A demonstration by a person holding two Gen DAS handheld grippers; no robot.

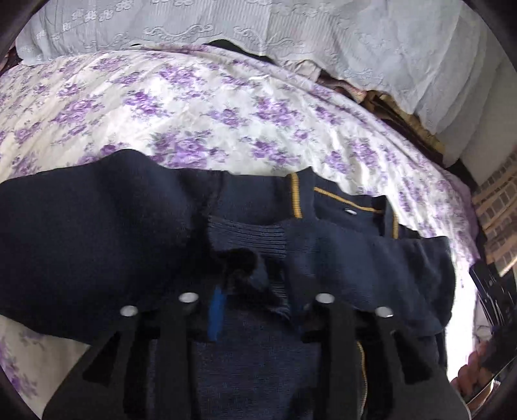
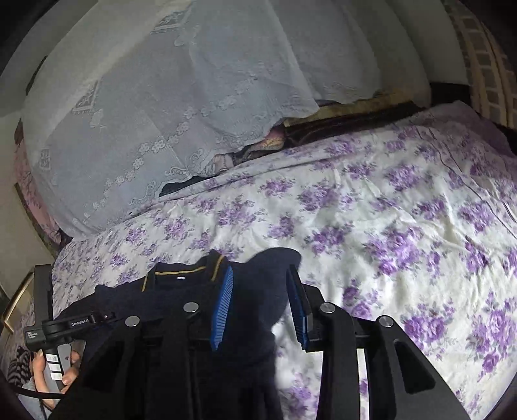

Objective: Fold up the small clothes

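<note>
Left wrist: floral bedsheet (image 1: 226, 106) ahead, lace cover (image 1: 290, 29) beyond it — left gripper (image 1: 255, 290) clenched on a bunched fold of the navy sweater (image 1: 80, 232), which lies crosswise right at the fingers, collar (image 1: 339, 197) facing away. Right wrist: same sheet, lace-covered pile behind; right gripper (image 2: 261, 307) released, a sleeve end between the pads (image 2: 223, 307), sweater body left of it.

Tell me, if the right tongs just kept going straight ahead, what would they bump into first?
Probably the navy sweater: its dark sleeve already lies between the open right tongs. Past it comes only the floral bedspread, though depth is hard to judge.
</note>
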